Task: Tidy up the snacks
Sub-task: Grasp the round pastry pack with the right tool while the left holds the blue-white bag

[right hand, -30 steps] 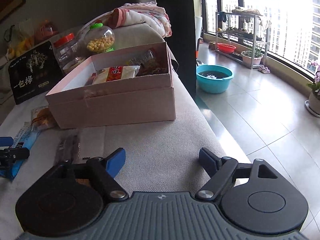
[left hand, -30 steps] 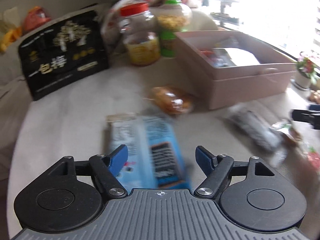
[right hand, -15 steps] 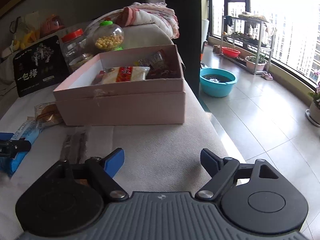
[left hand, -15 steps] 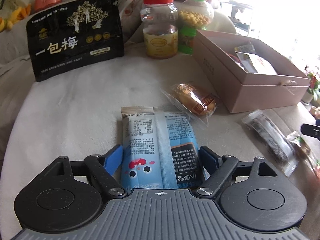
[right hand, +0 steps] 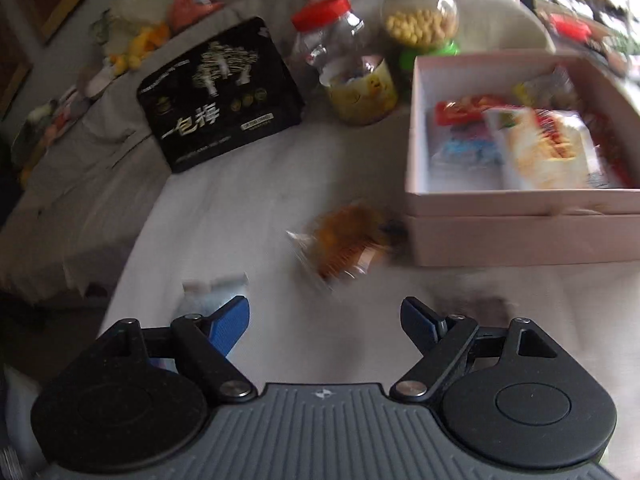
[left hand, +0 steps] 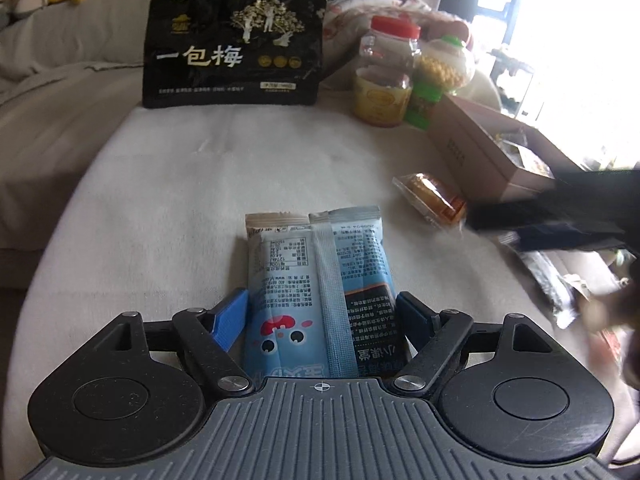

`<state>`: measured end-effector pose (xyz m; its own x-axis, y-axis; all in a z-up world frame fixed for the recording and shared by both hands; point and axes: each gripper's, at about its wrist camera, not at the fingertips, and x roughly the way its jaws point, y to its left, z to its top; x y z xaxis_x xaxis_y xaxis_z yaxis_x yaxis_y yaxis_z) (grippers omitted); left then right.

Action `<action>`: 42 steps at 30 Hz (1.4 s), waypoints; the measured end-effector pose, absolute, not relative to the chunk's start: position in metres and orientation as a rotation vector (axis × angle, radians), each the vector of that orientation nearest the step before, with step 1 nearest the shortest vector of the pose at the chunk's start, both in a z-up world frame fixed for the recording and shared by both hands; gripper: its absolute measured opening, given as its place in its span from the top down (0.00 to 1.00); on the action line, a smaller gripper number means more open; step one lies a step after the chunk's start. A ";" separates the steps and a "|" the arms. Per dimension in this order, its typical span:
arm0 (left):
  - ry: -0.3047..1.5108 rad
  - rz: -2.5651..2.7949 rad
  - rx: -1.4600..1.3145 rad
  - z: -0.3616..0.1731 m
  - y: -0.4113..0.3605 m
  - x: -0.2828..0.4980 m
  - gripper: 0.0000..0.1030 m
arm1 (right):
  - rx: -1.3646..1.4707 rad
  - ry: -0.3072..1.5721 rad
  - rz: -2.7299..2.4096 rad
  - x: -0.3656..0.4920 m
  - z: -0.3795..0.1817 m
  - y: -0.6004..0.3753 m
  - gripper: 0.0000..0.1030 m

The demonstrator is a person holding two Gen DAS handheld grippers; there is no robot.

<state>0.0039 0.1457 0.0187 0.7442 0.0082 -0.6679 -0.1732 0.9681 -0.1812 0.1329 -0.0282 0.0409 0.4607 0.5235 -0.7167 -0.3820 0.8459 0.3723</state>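
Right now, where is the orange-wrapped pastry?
In the right wrist view the pastry lies on the cloth just left of the pink box, ahead of the right gripper. In the left wrist view it sits right of the blue packet.

A: We can't make out that dark smear point(left hand: 560, 220) coming in from the right of the left wrist view, way too blurred.

B: Same on the right wrist view: we see the orange packet point(right hand: 344, 248) smeared, and the blue packet point(right hand: 208, 292) mostly hidden behind the claw point(right hand: 325, 318).
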 end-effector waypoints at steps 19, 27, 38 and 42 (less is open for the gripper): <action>0.688 0.095 -0.202 0.014 0.140 -0.007 0.17 | 0.009 0.963 0.489 0.135 0.022 -0.015 0.74; 0.699 0.128 -0.187 0.014 0.132 -0.004 0.17 | 0.050 0.982 0.495 0.127 0.024 -0.041 0.60; 0.690 0.127 -0.154 0.011 0.130 -0.005 0.18 | 0.287 0.970 0.218 0.179 0.023 0.018 0.21; 0.682 0.124 -0.125 0.010 0.127 -0.007 0.17 | 0.244 0.946 0.224 0.177 0.022 0.018 0.31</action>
